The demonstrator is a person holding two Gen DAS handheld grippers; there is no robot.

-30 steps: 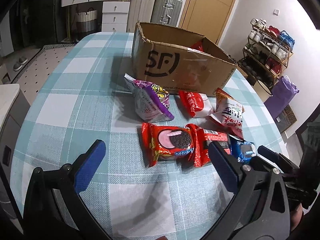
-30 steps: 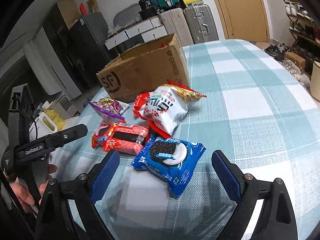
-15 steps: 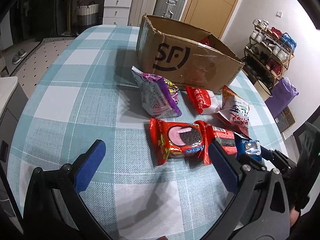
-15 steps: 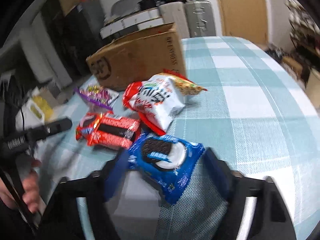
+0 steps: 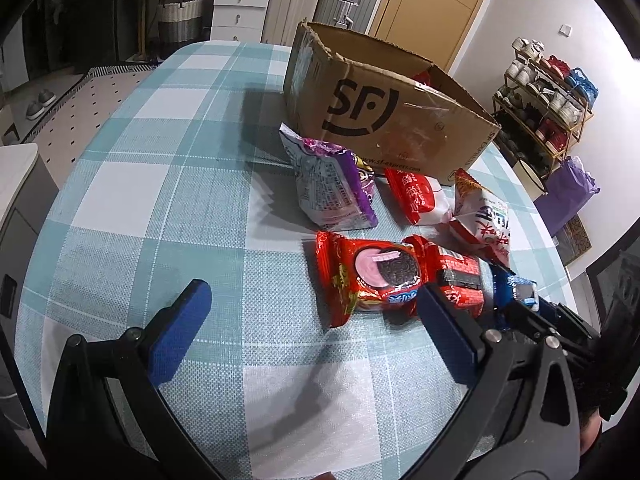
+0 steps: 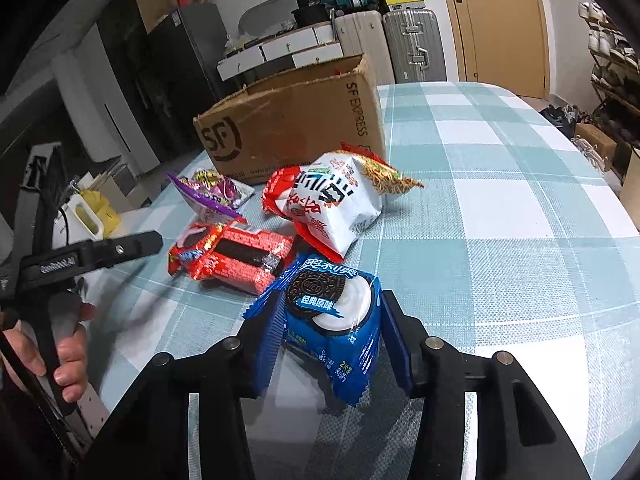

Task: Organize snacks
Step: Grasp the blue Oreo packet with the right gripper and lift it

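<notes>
Right wrist view counts six snack packets on the table (image 6: 500, 208), which wears a woven teal-and-white checked cloth: one glossy blue foil cookie packet (image 6: 332, 320), two crinkled red cookie packets (the pink-cream red packet (image 5: 368, 276) and the dark-banded red packet (image 6: 240, 260)), one puffy white-and-red noodle-snack bag (image 6: 332, 204), one small red-and-white pillow packet (image 5: 420, 200) and one purple-and-silver foil pouch (image 6: 212, 192). One worn brown corrugated cardboard box (image 6: 296, 128), printed with a black logo, stands open-topped at twelve o'clock beyond them. The right hand-held gripper (image 6: 328, 340) has just been closing and now pinches the blue foil cookie packet between its blue pads, the wrapper buckled inward at both sides; that packet sits at six o'clock of the cluster, its far corner touching the dark-banded red packet. The left hand-held gripper (image 5: 312, 320) is spread wide and grips nothing, hanging above bare cloth with the pink-cream red packet just beyond its right finger at one o'clock. In the right wrist view, a hand (image 6: 60, 344) grips the left tool's black handle at nine o'clock.
</notes>
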